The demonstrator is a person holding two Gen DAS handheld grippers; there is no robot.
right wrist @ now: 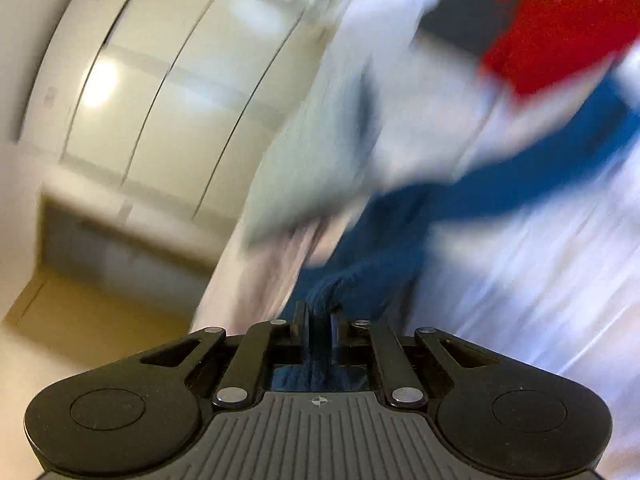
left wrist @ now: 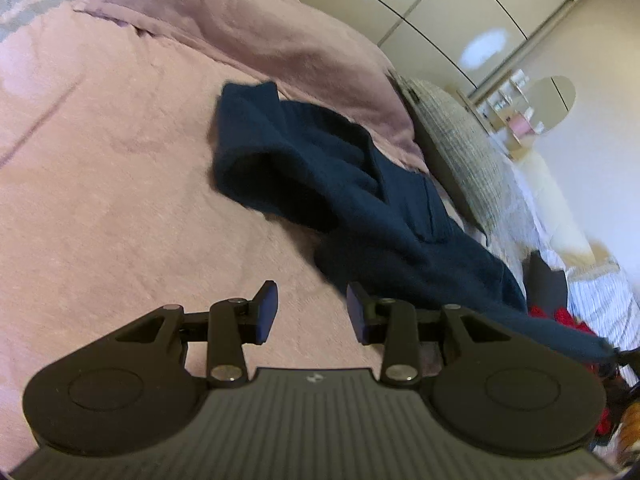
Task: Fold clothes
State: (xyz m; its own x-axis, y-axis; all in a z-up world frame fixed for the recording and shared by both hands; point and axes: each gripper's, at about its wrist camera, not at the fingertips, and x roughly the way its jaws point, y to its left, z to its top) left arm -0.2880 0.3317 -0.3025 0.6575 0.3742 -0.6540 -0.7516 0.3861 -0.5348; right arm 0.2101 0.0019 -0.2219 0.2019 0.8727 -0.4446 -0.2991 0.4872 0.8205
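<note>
A dark blue knitted garment (left wrist: pixel 344 184) lies crumpled on the pink bedspread (left wrist: pixel 100 152), one part stretched off toward the lower right edge of the left wrist view. My left gripper (left wrist: pixel 312 310) hovers over the bedspread just short of the garment, jaws apart with nothing between them. In the blurred right wrist view my right gripper (right wrist: pixel 319 326) is shut on a bunched end of the blue garment (right wrist: pixel 384 240), which trails away up and to the right.
A grey textured pillow (left wrist: pixel 452 148) lies behind the garment, with striped bedding (left wrist: pixel 600 300) to the right. Red clothing (right wrist: pixel 560 28) lies on the white bedding (right wrist: pixel 540 264). Cream wardrobe doors (right wrist: pixel 168 92) and a dressing shelf (left wrist: pixel 516 120) stand beyond the bed.
</note>
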